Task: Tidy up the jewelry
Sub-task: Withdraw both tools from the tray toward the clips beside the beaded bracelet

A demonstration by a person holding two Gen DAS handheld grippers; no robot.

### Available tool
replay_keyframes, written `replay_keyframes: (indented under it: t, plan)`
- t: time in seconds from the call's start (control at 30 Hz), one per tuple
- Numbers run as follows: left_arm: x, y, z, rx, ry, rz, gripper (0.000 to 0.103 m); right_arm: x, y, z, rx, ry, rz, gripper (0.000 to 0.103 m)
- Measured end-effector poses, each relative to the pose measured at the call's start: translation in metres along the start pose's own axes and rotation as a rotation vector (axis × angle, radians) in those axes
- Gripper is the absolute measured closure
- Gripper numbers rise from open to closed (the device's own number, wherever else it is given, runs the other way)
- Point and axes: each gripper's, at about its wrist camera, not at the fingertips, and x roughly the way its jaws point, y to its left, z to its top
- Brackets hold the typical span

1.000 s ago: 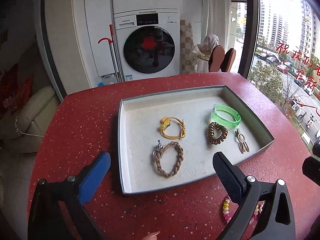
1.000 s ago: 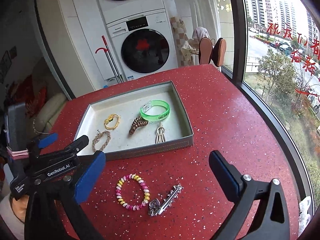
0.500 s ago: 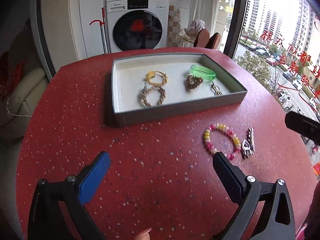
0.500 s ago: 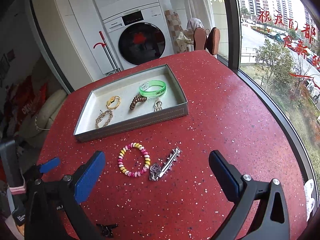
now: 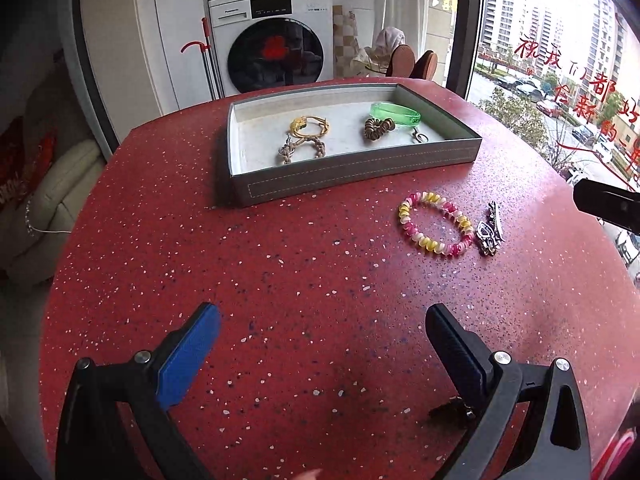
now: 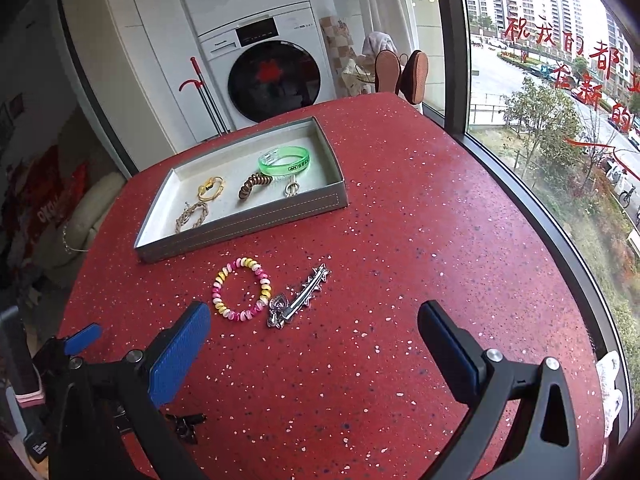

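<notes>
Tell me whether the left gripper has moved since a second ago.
Yes. The left gripper has pulled back from the grey tray: earlier its fingers framed the tray, now they hang over bare red table, near the beaded bracelet.

Left gripper (image 5: 322, 344): jaws spread wide, nothing between them, held low over the near part of the red surface (image 5: 300, 264). Right gripper (image 6: 314, 342): jaws likewise wide apart and empty, above the surface. In the right wrist view the left gripper sits at lower left.
</notes>
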Motion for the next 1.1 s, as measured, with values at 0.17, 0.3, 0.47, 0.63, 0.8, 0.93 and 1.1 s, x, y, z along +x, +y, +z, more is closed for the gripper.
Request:
replay_keyframes:
  t: [0.17, 0.3, 0.47, 0.63, 0.8, 0.93, 1.1]
  plan:
    - [0.000, -0.003, -0.003, 0.008, 0.016, -0.025, 0.000, 0.000, -0.002, -0.003, -0.003, 0.010, -0.003, 0.000]
    - [-0.002, -0.006, -0.008, 0.009, 0.021, -0.034, 0.000, 0.004, -0.003, -0.003, -0.008, 0.024, -0.005, 0.000]
    - [-0.002, -0.005, -0.013, -0.002, 0.023, -0.033, 0.000, 0.008, -0.004, -0.007, -0.015, 0.044, -0.016, 0.000]
    - [0.000, -0.002, -0.015, -0.006, 0.033, -0.038, 0.000, 0.012, -0.005, -0.008, -0.013, 0.056, -0.026, 0.000]
    - [0.002, -0.002, -0.015, -0.006, 0.035, -0.045, 0.000, 0.015, -0.002, -0.007, -0.025, 0.069, -0.036, 0.000]
    - [0.004, -0.006, -0.015, 0.013, 0.037, -0.045, 0.000, 0.018, -0.002, -0.007, -0.029, 0.080, -0.043, 0.000]
    - [0.005, -0.009, -0.017, 0.024, 0.038, -0.051, 0.000, 0.022, -0.002, -0.008, -0.033, 0.091, -0.056, 0.000]
